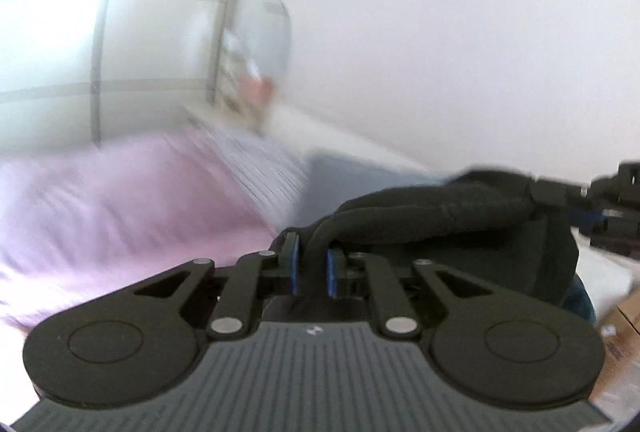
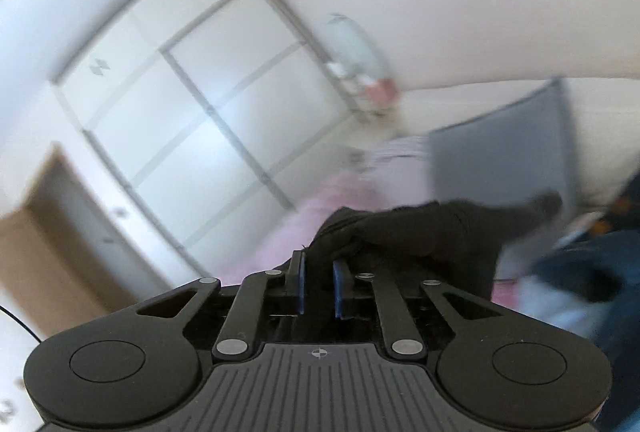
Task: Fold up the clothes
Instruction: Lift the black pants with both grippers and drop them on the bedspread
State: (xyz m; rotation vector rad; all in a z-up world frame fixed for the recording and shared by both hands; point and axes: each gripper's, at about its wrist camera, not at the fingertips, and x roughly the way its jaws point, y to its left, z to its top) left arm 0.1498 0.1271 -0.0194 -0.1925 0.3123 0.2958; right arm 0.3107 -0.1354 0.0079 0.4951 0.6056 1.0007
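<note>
Two hand-held grippers each clamp the same black garment (image 1: 440,208), which hangs stretched in the air between them above a bed with a pink sheet (image 1: 100,200). The left hand-held gripper (image 1: 313,262) has its blue-padded fingers (image 1: 293,264) drawn close together, with a rolled, thick edge of the black cloth pinched between them; from there the cloth runs up and to the right as a bunched band, its body sagging below. At the far right of the left wrist view the right hand-held gripper (image 1: 540,192) shows, blurred, with the other end of that band at its tip. In the right wrist view the right hand-held gripper (image 2: 319,284) also has its blue pads (image 2: 339,286) nearly closed on a fold of the garment (image 2: 420,228), and the cloth trails off to the right, ending in a narrow point.

Behind the garment lie a grey pillow (image 2: 500,156) and some striped bedding (image 1: 264,168) beside the pink sheet. A white wardrobe (image 2: 192,104) with grey-framed doors fills the back of the room, and a white wall (image 1: 440,32) runs along the bed. Some blue cloth (image 2: 580,272) sits at the lower right of the right wrist view; what it is cannot be told. Both views are smeared by motion blur, so finer detail on the bed is unclear.
</note>
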